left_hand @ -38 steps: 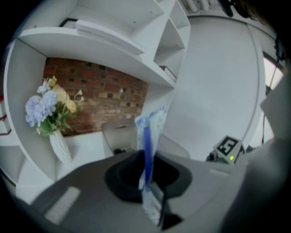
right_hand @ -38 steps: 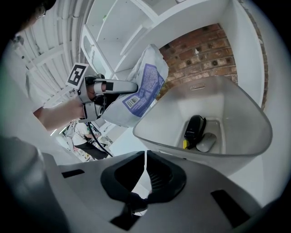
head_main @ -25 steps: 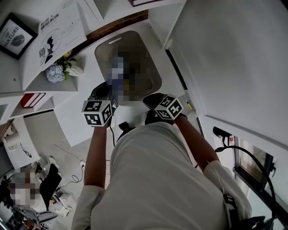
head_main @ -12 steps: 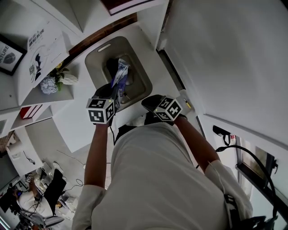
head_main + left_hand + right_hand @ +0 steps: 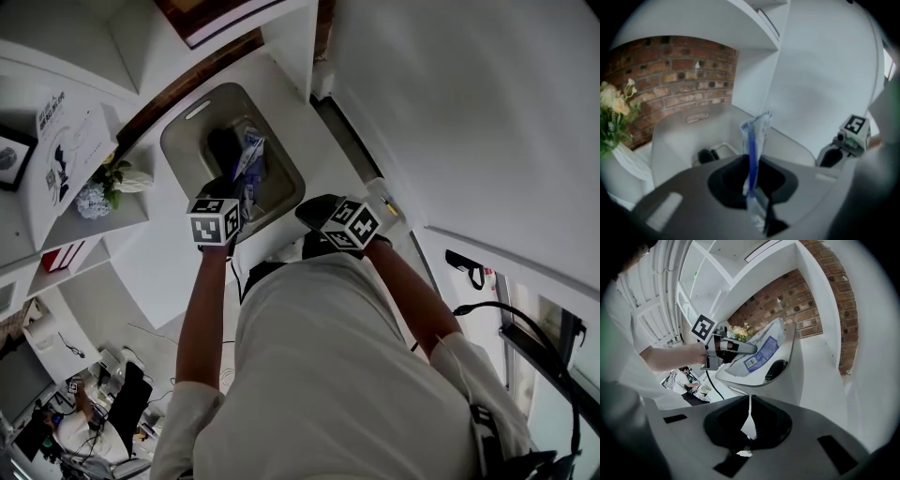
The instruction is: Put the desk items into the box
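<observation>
**Packet over box, left gripper**

Head view: left gripper [image 5: 236, 190] is clamped on a blue-and-clear packet [image 5: 250, 157], which stands over the box [image 5: 183, 150] at the gripper's 12 o'clock. Right gripper [image 5: 314, 208] sits at 3 o'clock, outside the rim.

Left gripper view: jaws pinch the packet's lower edge. A dark round item [image 5: 707, 155] lies in the box at 10 o'clock.

Right gripper view: jaws together, nothing between.

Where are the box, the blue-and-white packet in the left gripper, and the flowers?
box [image 5: 183, 141]: head view, wall beside the handle slot.
blue-and-white packet [image 5: 753, 133]: left gripper view, upper part above the jaws.
flowers [image 5: 92, 199]: head view, blue bloom.
</observation>
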A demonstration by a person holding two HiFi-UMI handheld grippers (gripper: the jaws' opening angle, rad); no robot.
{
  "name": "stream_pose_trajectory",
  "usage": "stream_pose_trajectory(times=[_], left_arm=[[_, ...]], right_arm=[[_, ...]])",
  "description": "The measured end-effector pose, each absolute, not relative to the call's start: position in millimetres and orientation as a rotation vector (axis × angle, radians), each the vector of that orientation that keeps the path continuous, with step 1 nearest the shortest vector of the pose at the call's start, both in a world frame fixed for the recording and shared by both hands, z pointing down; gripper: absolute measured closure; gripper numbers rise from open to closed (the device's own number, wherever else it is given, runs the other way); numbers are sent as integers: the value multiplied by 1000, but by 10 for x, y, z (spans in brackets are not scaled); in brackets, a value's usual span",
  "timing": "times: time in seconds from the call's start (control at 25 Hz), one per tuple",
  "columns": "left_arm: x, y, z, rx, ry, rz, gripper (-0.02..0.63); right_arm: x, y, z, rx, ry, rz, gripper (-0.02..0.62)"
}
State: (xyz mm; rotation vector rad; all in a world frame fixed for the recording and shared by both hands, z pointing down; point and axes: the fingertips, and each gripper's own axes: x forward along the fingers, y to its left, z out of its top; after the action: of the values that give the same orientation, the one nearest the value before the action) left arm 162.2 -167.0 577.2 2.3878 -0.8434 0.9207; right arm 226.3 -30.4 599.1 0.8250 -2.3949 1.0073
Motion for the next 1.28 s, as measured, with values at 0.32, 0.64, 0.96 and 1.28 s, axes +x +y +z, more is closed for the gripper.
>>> stream_pose_trajectory(times=[0.32, 0.64, 0.96, 1.28], left_arm=[[1672, -1727, 6167, 2339, -813, 1040, 571], [1725, -1645, 6483, 2317, -660, 1206, 568], [1775, -1579, 6673, 2275, -593, 1275, 562], [1800, -1415, 6695, 2286, -525, 1330, 550]], right_arm=[[2406, -311, 6032, 850, -2358, 962, 583], [2458, -288, 6061, 841, -2384, 1041, 583], [2621, -325, 6103, 869, -2363, 1067, 583], [2531, -256, 6144, 830, -2355, 1034, 583]])
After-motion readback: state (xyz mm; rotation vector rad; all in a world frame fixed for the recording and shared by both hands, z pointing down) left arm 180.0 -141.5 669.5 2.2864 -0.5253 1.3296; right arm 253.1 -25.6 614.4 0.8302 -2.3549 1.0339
